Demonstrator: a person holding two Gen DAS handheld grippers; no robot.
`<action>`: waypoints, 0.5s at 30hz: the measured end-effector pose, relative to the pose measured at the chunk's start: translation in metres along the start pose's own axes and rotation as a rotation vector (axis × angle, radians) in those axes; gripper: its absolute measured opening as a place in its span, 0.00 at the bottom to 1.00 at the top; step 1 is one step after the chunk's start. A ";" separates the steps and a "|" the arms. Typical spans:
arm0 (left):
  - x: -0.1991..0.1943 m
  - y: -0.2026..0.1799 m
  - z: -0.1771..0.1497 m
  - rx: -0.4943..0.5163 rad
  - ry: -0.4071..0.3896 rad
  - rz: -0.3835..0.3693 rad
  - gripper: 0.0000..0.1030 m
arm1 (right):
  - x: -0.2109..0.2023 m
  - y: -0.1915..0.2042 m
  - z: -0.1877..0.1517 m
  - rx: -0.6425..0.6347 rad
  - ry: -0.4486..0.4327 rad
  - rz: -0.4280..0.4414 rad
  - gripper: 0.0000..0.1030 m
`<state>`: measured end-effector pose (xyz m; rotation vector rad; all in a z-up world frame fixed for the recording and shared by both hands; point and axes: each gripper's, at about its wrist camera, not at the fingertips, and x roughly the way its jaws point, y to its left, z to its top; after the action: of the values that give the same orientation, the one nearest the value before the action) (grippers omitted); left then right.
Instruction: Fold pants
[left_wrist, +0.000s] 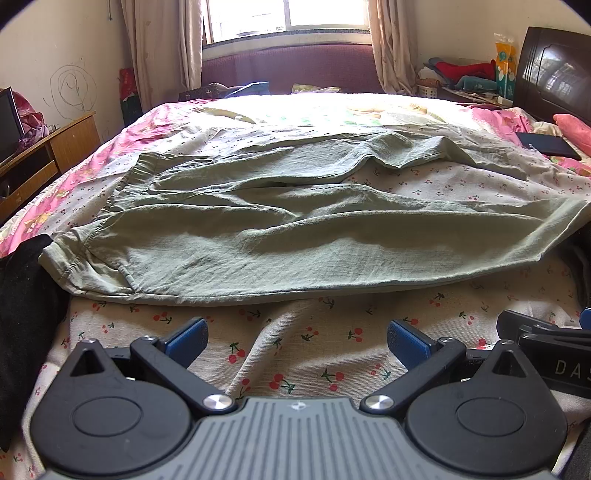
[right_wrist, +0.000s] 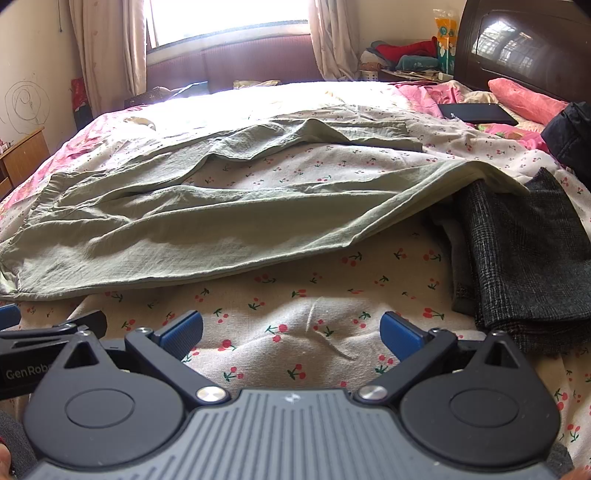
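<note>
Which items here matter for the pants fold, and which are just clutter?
In play:
- green pants, spread out on the cherry-print sheet
- left claw, open, short of the pants
- right claw, open, short of the pants

Lying about:
- dark plaid garment, under the near leg's hem
- black flat case
- pink pillow
- clothes pile by the headboard

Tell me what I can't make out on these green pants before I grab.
- Near leg cuff, right wrist view: the green pants drape over the dark plaid garment, hiding the hem.
- Waistband corner, right wrist view: cut off by the left edge.
- Far bed: washed out by window glare.
</note>
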<state>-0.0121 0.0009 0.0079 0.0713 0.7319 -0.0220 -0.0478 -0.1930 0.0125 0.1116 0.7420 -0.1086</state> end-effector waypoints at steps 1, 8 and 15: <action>0.000 0.000 0.000 0.000 0.000 0.000 1.00 | 0.000 0.000 0.000 0.000 0.000 0.000 0.98; 0.000 0.000 0.000 0.001 -0.001 0.001 1.00 | 0.000 0.001 -0.001 0.000 0.001 0.000 0.98; 0.000 0.000 0.000 0.001 -0.001 0.001 1.00 | 0.000 0.001 0.000 0.000 0.002 0.000 0.98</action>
<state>-0.0122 0.0005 0.0081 0.0727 0.7311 -0.0213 -0.0477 -0.1923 0.0121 0.1117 0.7437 -0.1082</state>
